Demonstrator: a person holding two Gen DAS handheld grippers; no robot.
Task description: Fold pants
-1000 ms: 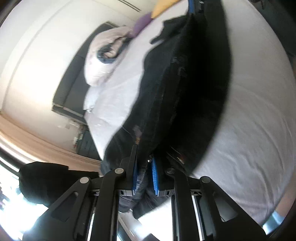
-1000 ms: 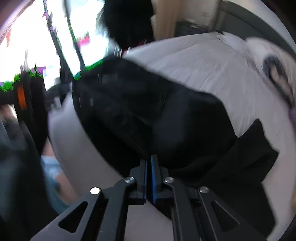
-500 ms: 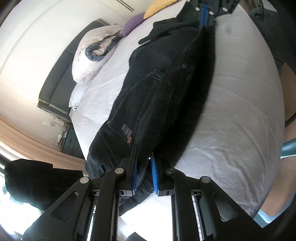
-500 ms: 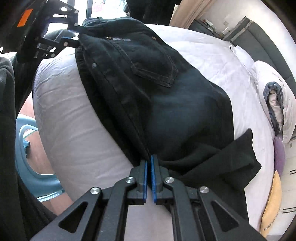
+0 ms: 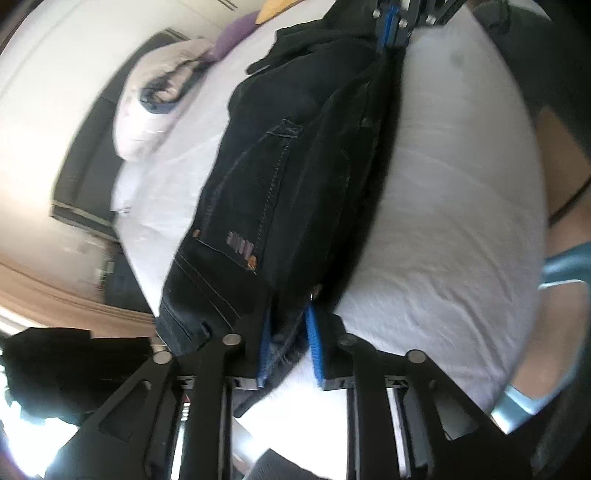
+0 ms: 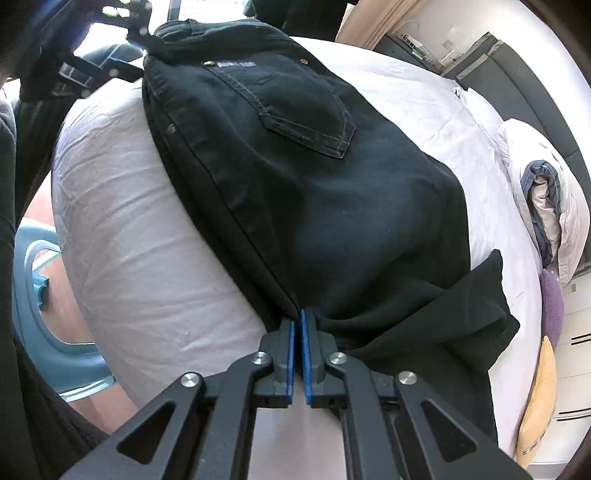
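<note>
Black jeans (image 5: pixel 288 166) lie lengthwise on the white bed sheet (image 5: pixel 443 221), one leg folded over the other, back pocket (image 6: pixel 306 122) up. My left gripper (image 5: pixel 288 332) is at the waistband end. Its jaws are opening, and the waistband lies loosely between the blue pads without being pinched. My right gripper (image 6: pixel 297 328) is shut on the jeans (image 6: pixel 332 206) at their near folded edge on the thigh part; a dark leg end (image 6: pixel 461 325) bunches to its right. Each gripper shows in the other's view: the right gripper (image 5: pixel 391 22) at the top, the left gripper (image 6: pixel 144 33) blurred at upper left.
A white pillow with a grey-blue cloth (image 6: pixel 546 206) lies by the dark headboard (image 6: pixel 524 74). Purple (image 6: pixel 552 302) and yellow (image 6: pixel 535 398) cushions sit beyond it. A light blue plastic chair (image 6: pixel 44 310) stands beside the bed edge. A dark garment (image 5: pixel 66 369) hangs near the bright window.
The jeans came down from hanging in the air to lying flat on the bed. My left jaws have spread apart around the waistband. The right gripper sank and stayed shut.
</note>
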